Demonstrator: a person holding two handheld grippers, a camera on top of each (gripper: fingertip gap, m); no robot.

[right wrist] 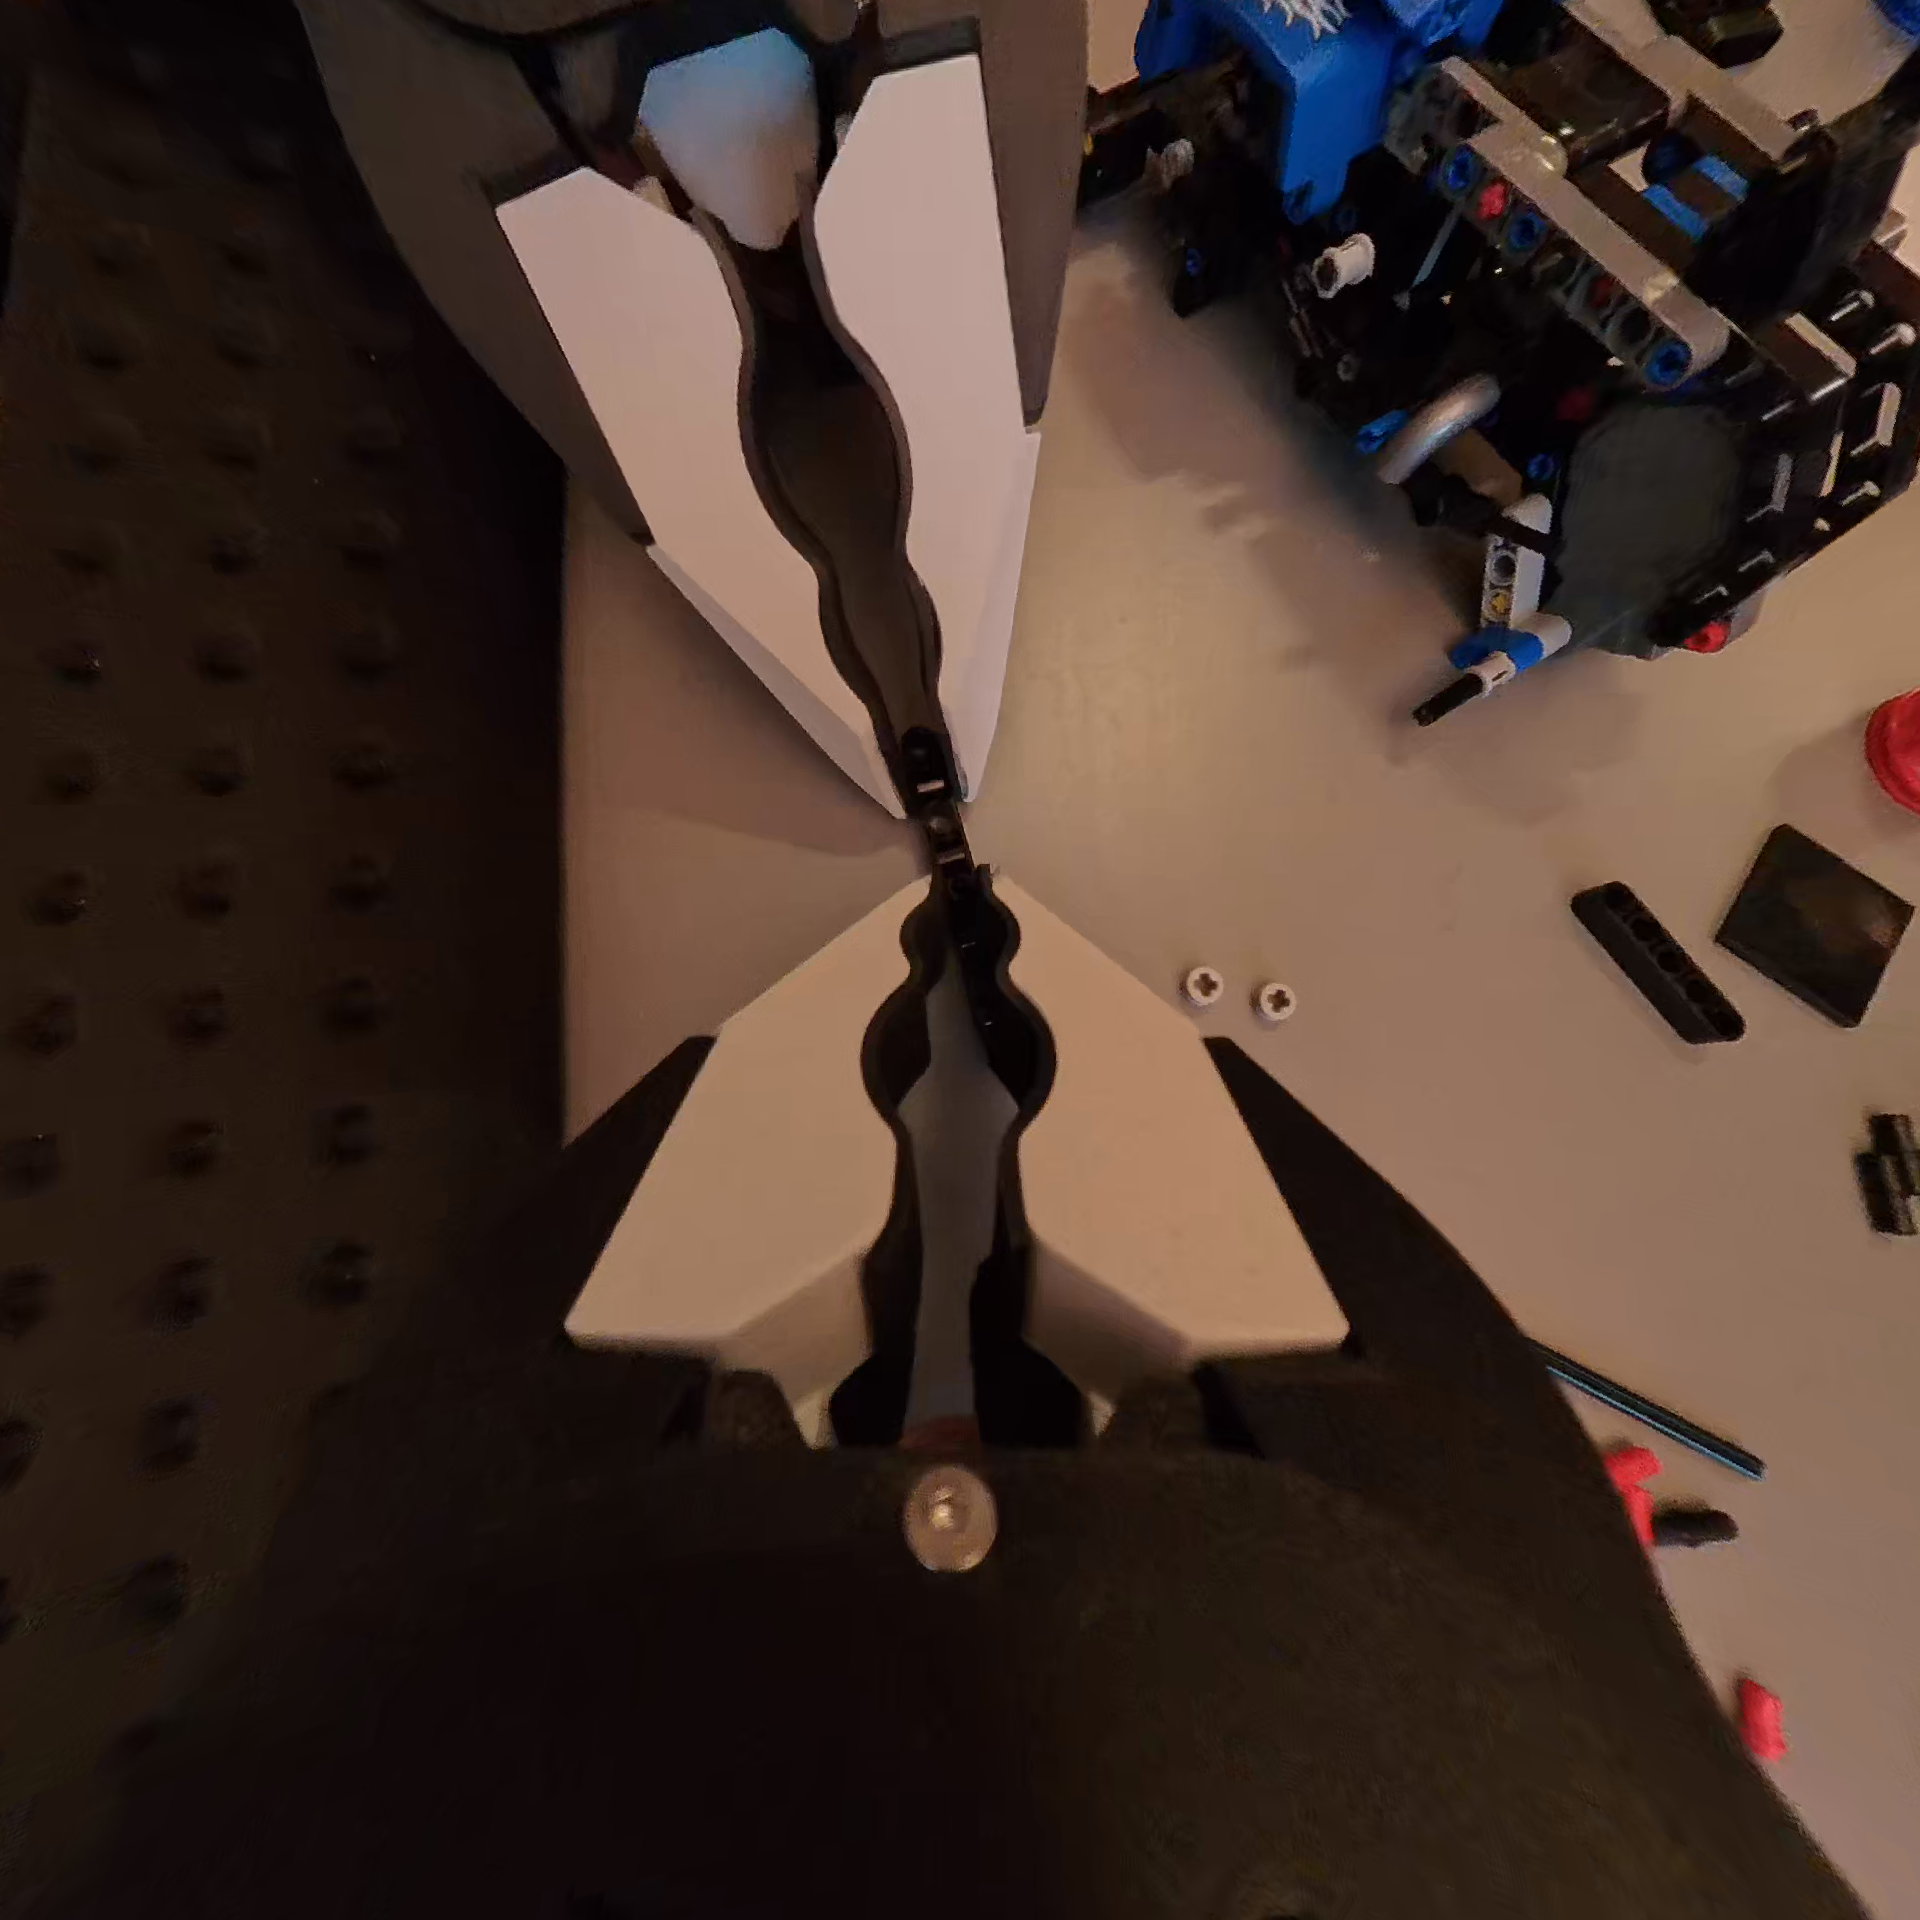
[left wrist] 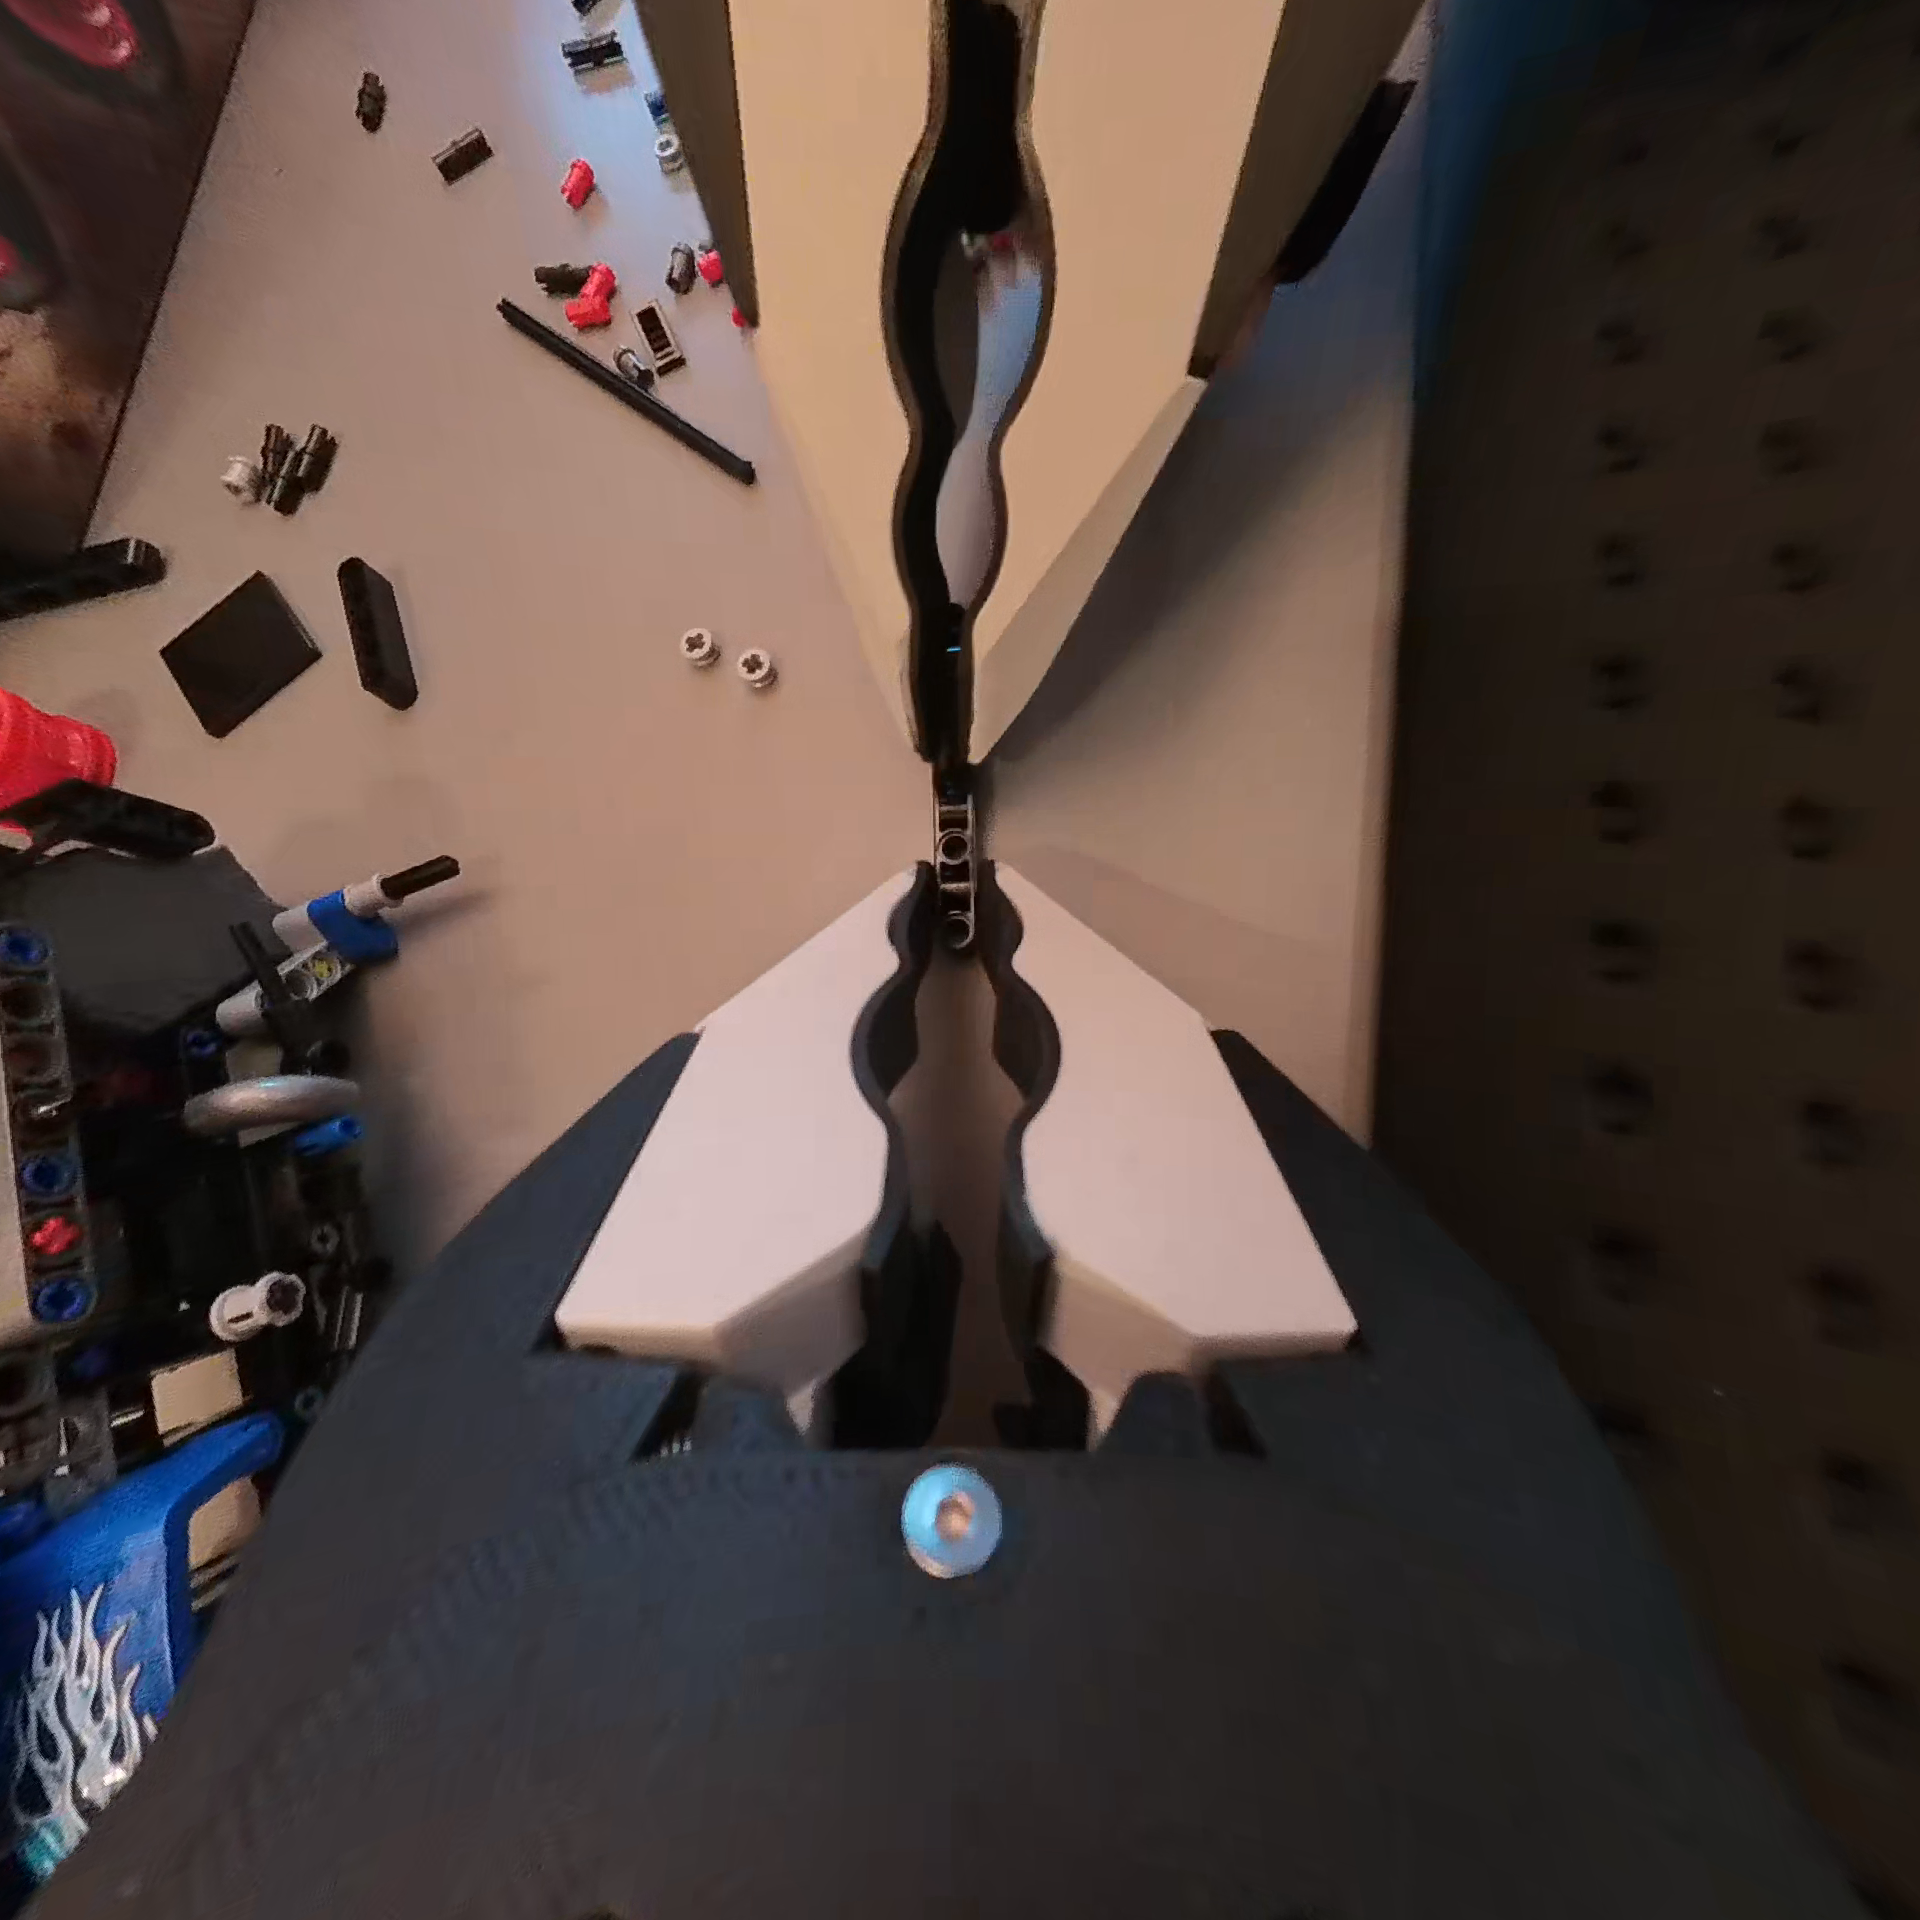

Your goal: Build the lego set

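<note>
My left gripper (left wrist: 954, 902) and my right gripper (right wrist: 961, 891) meet tip to tip above the pale table. Both are shut on a thin black holed beam (left wrist: 954, 868), which spans the small gap between the two sets of tips. In the right wrist view the beam (right wrist: 940, 826) runs slightly tilted from the left gripper (right wrist: 928, 795) above into my right jaws. In the left wrist view the right gripper (left wrist: 943, 743) comes in from the top. I cannot tell whether the beam is one piece or two joined pieces.
A partly built blue and black model (left wrist: 156, 1195) (right wrist: 1579, 312) stands beside the grippers. Two grey bushes (right wrist: 1236, 992), a black beam (right wrist: 1657, 961), a black square tile (right wrist: 1813, 925), a long black axle (left wrist: 623, 390) and red pins (left wrist: 592, 296) lie loose. A dark studded mat (right wrist: 208, 831) borders the table. Both grippers' tips are close together, under 4 cm apart.
</note>
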